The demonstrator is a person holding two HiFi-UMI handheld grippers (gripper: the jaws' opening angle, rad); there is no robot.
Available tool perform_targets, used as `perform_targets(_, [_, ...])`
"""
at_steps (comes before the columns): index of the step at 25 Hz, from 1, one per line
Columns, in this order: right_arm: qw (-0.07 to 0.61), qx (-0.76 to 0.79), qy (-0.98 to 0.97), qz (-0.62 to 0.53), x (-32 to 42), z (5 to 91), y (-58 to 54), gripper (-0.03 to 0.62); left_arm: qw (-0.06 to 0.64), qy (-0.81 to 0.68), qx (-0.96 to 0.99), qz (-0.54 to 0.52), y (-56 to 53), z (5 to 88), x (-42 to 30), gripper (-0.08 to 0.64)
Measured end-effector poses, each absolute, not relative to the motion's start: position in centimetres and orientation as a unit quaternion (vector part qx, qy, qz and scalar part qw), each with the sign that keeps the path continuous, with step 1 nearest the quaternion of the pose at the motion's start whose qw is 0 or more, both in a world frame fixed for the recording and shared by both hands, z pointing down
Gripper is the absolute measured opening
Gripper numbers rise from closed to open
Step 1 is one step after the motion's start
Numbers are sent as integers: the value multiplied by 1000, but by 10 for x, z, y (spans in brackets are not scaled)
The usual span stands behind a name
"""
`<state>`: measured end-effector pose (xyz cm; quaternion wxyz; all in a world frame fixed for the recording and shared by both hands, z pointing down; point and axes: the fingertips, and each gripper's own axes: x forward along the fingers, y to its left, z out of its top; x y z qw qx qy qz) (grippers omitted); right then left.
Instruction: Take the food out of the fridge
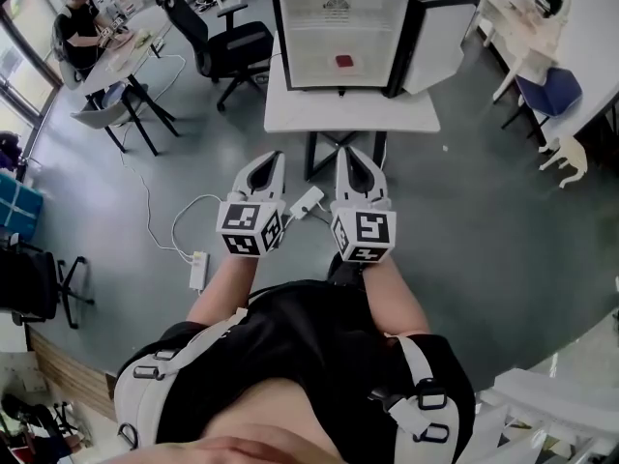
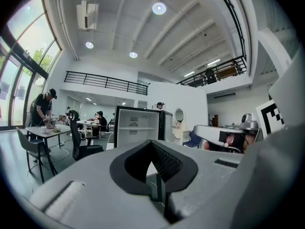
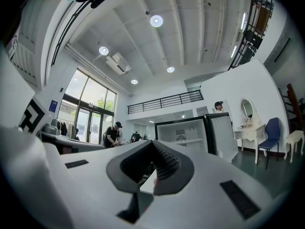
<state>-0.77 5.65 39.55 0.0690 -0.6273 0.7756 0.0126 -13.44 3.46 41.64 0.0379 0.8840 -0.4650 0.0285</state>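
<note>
1. The fridge (image 1: 319,27) stands on a white table (image 1: 348,112) at 12 o'clock from the person, well apart from both grippers. Its door (image 1: 440,42) is open and swung to the 3 o'clock side.
2. The food (image 1: 344,62) is a small red thing. It lies in the lower part of the fridge, a little toward 1 o'clock from the middle. At this size I cannot tell what kind of food it is.
3. The left gripper (image 1: 277,158) is held in front of the body and points to 12 o'clock. In the left gripper view its jaws are pressed together with nothing between them, and the fridge is seen straight ahead.
4. The right gripper (image 1: 344,153) is just beside it, on the 3 o'clock side, and points the same way. Its jaws are also fully closed and empty.
5. Done so far, as I judge: only 1 condition is ready, the open door, which leaves a free way to the food. Nothing is taken out yet, and the person is out on the floor (image 1: 484,220), not yet at the table.
6. Left to do, in my judgement, is nearly the whole task:
   - come close to the table;
   - open 1 gripper;
   - reach into the fridge;
   - close on the food;
   - bring it out.
</note>
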Motion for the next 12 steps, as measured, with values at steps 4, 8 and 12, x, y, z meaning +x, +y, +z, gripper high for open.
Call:
perform_targets(4, [69,-620,781,8,6,404,15,8,42,-470,881,30,-3,423,-121,3])
perform_targets(8, [55,-617,785,24,25,406,-39,8,50,-474,879,30,-56,426,-100,3])
perform_targets(12, [54,-607,793,19,49,408,-98,8,47,-479,876,32,-112,421,-73,3])
